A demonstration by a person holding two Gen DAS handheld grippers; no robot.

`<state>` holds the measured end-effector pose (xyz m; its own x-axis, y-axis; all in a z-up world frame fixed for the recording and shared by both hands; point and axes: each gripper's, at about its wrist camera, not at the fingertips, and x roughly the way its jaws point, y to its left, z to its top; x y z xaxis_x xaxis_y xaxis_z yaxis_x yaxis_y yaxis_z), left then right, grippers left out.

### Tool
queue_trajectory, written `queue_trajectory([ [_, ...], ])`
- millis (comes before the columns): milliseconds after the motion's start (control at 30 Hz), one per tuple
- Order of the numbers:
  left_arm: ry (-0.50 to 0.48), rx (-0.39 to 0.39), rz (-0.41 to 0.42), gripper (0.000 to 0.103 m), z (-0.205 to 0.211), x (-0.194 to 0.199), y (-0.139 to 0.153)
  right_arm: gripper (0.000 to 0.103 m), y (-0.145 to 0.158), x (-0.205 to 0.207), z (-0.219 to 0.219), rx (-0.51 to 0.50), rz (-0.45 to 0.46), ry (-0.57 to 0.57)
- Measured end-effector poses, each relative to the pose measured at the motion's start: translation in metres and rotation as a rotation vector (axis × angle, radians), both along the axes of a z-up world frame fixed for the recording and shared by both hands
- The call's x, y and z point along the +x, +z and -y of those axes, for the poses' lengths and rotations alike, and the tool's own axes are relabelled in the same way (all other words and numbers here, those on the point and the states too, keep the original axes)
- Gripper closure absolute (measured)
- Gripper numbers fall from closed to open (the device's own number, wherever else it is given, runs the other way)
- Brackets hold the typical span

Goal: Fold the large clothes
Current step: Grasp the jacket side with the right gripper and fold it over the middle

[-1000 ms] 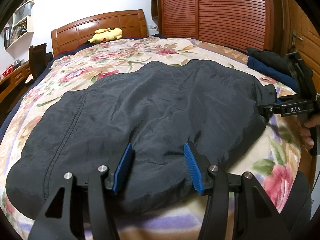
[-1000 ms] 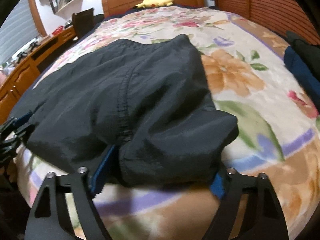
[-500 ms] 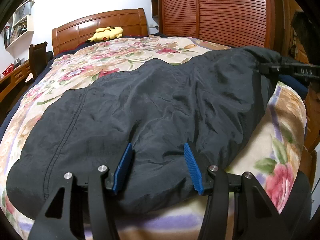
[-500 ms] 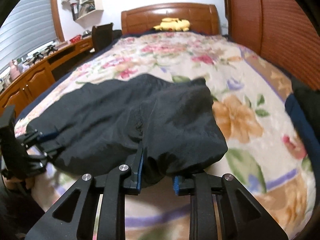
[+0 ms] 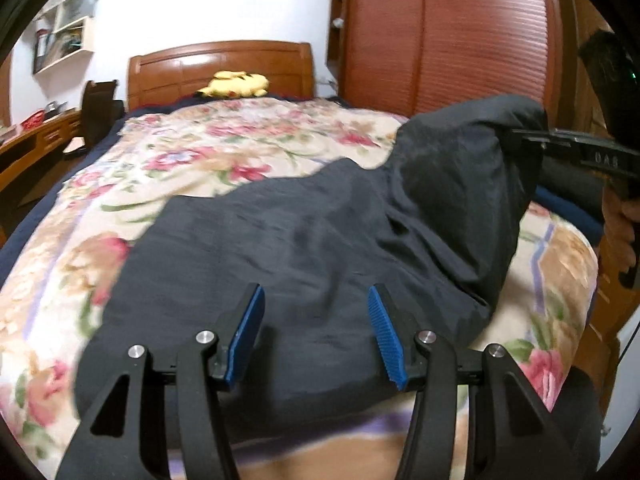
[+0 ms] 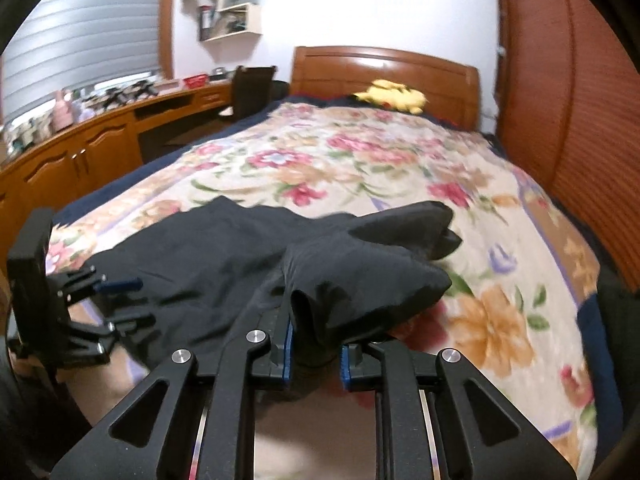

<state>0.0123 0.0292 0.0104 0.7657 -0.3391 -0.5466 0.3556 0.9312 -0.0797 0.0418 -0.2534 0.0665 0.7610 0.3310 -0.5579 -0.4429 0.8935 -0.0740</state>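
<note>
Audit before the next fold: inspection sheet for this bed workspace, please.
Surface: floral blanket on the bed.
Job's things: black garment spread at the near edge, one corner lifted.
Clutter: yellow plush toy by the headboard; dark folded clothes at the blanket's edge.
Grippers: left gripper open over the garment; right gripper has just been closing, fabric between its pads.
Cables: nothing seen.
Surroundings: slatted wardrobe, desk, wall shelves.

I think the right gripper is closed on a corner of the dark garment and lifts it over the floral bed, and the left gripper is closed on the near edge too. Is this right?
Not quite. The left gripper is open: in the left wrist view its blue pads stand apart over the dark garment, not pinching it. The right gripper is indeed closed on a lifted corner, above the floral bed.
</note>
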Motion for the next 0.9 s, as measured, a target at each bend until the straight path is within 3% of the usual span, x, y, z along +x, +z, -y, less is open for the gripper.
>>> queue_trajectory([
  [200, 0.091, 0.011, 0.036, 0.05, -0.049, -0.007, 0.007, 0.091, 0.011, 0.003, -0.056, -0.039, 0.042, 0.101],
  [600, 0.229, -0.042, 0.069, 0.05, -0.129, -0.025, 0.007, 0.093, 0.017, -0.01, -0.164, -0.081, 0.085, 0.323],
  [800, 0.282, -0.058, 0.052, 0.05, -0.154, -0.024, -0.001, 0.093, 0.0, -0.021, -0.214, -0.078, 0.041, 0.454],
  [900, 0.302, -0.067, 0.044, 0.05, -0.161, -0.023, -0.004, 0.093, -0.02, -0.018, -0.236, -0.089, -0.041, 0.491],
])
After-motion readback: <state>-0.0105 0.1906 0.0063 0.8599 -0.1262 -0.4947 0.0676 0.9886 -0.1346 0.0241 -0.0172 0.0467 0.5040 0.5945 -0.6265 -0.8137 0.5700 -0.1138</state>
